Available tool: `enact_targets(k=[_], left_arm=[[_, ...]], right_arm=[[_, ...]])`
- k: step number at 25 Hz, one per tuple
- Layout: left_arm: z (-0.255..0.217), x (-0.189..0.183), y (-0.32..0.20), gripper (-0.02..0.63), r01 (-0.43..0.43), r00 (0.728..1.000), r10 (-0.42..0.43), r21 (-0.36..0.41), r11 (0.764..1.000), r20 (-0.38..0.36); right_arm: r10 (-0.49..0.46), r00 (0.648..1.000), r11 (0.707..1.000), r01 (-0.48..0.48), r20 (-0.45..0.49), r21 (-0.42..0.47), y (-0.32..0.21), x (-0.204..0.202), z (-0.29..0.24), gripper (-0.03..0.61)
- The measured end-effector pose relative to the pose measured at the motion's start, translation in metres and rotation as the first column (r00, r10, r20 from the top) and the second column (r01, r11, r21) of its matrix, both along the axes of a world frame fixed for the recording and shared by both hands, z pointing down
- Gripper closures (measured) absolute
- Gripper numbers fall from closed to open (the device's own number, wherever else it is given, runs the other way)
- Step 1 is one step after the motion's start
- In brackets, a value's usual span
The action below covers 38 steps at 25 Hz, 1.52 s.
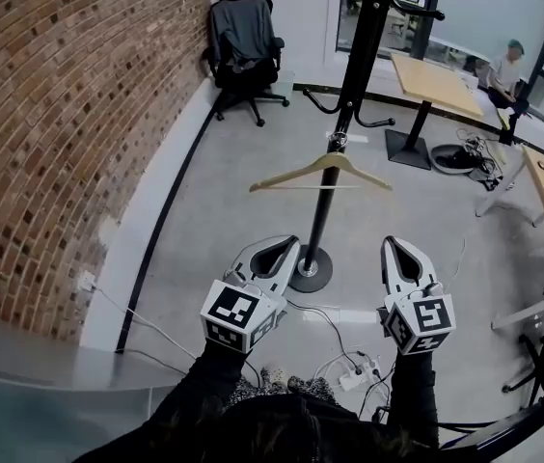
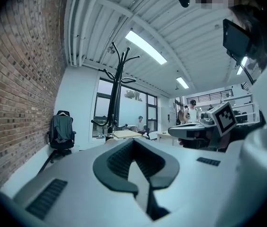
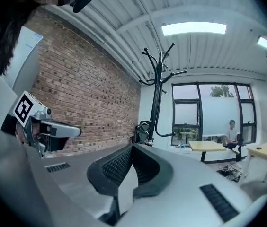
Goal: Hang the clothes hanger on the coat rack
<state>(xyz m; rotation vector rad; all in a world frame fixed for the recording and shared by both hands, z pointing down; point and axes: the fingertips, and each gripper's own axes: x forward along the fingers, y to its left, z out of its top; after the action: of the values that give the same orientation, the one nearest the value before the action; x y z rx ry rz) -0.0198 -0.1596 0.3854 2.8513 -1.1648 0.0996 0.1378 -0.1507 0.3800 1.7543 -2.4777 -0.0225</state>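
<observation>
**Hanger on the rack, both grippers free of it**

Head view: the clothes hanger (image 1: 320,174) hung from a low arm of the coat rack (image 1: 347,75), its hook close to the pole, with the left gripper (image 1: 286,245) and right gripper (image 1: 394,244) below and apart from it. Left gripper view: the fingers were closed together on nothing. Right gripper view: the same. If the hook sat shallow, a knock against the pole could probably tip the hanger to the floor.
</observation>
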Motion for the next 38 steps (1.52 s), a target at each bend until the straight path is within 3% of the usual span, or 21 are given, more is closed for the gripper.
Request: enact_targets(k=[4,15,26,38], left_arm=[[-0.005,0.012,0.015,0.606,0.014,1.000,-0.014,0.021,1.000,-0.009],[-0.032,0.039,0.070,0.606,0.059,0.997,-0.056,0.071,0.996,-0.051],[-0.030,0.030,0.120,0.606,0.105,0.993,-0.101,0.065,0.992,-0.066],[-0.034,0.041,0.143,0.606,0.098,0.993,-0.093,0.072,0.993,-0.068]], right_arm=[[-0.020,0.999,0.999,0.021,0.043,-0.029,0.014,0.001,-0.001,0.569],[-0.098,0.995,0.995,0.098,-0.030,-0.019,0.066,-0.010,-0.013,0.569],[-0.087,0.996,0.996,0.087,-0.035,-0.020,0.114,-0.009,-0.012,0.569],[-0.054,0.998,0.998,0.053,-0.032,-0.030,0.139,0.007,-0.011,0.569]])
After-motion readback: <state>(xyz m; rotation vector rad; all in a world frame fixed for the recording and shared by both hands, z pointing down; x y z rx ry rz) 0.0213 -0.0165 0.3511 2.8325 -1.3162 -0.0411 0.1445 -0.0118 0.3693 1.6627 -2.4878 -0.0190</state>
